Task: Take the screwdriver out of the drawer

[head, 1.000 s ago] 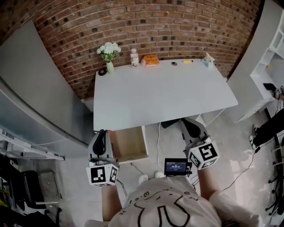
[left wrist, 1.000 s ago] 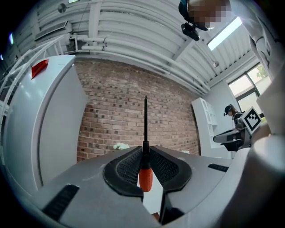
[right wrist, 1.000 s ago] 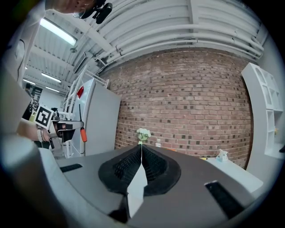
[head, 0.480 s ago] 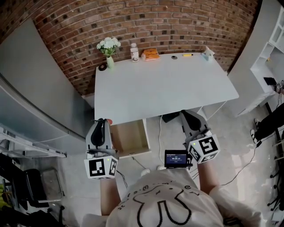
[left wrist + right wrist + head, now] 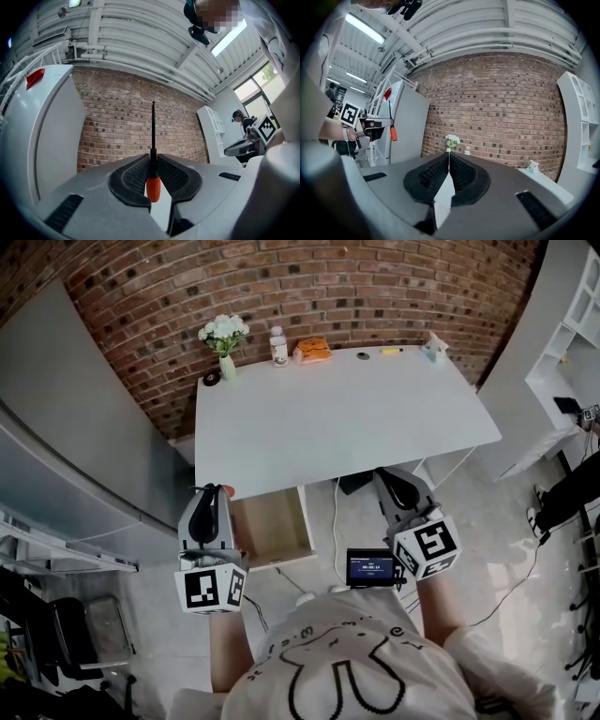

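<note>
Left claw (image 5: pixel 153 161) clamped on screwdriver (image 5: pixel 153 186) just above orange handle, shaft upright against brick wall (image 5: pixel 122 122). Right claw (image 5: pixel 449 166) shut, nothing between pads. Screwdriver outside open drawer (image 5: pixel 272 531), at its left, below front edge of desk (image 5: pixel 337 427).

The screwdriver (image 5: pixel 153 185) is showing an orange handle and black shaft against the red-brown brick wall (image 5: pixel 117 126), the table (image 5: pixel 337 427) gleaming white.

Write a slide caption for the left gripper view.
Left gripper holds an orange-handled screwdriver upright, brick wall behind.
</note>
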`<state>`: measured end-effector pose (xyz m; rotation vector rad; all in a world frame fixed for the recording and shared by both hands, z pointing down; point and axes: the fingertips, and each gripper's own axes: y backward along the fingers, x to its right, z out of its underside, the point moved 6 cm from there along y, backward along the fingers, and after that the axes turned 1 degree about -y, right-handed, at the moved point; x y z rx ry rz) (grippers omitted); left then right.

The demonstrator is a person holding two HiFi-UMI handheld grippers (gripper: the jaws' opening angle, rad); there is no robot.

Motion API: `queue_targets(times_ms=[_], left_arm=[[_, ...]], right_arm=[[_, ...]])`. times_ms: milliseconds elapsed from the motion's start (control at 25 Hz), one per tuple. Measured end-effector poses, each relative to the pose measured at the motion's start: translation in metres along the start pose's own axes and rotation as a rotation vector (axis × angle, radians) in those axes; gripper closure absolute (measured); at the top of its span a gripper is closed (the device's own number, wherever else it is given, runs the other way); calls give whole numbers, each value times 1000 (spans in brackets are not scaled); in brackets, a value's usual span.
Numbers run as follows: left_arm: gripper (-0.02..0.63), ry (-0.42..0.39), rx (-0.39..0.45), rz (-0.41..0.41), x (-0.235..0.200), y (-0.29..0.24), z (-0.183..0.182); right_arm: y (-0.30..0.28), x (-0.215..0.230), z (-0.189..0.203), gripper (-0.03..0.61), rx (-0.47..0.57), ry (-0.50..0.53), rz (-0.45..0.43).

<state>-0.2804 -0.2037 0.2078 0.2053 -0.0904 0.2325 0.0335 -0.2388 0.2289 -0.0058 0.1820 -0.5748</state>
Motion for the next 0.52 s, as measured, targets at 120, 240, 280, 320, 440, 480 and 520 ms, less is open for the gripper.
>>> queue_targets(times_ms=[120, 240, 280, 320, 440, 480, 520], left_arm=[[555, 4, -1, -1, -1, 1, 1], [555, 8, 1, 0, -1, 0, 1], [555, 8, 2, 0, -1, 0, 1], [555, 8, 3, 1, -1, 0, 1], [555, 8, 6, 5, 0, -1, 0], [555, 7, 7, 7, 1, -1, 0], [555, 7, 7, 9, 2, -1, 0]], right_arm=[[-1, -2, 0, 557, -5, 12, -5], [0, -3, -1, 558, -9, 24, -11], [1, -3, -1, 558, -11, 28, -12], [1, -3, -1, 558, -13, 30, -12], [3, -2, 0, 557, -19, 29, -9], [3, -1, 0, 557, -21, 30, -8], [4, 0, 0, 558, -22, 31, -8]])
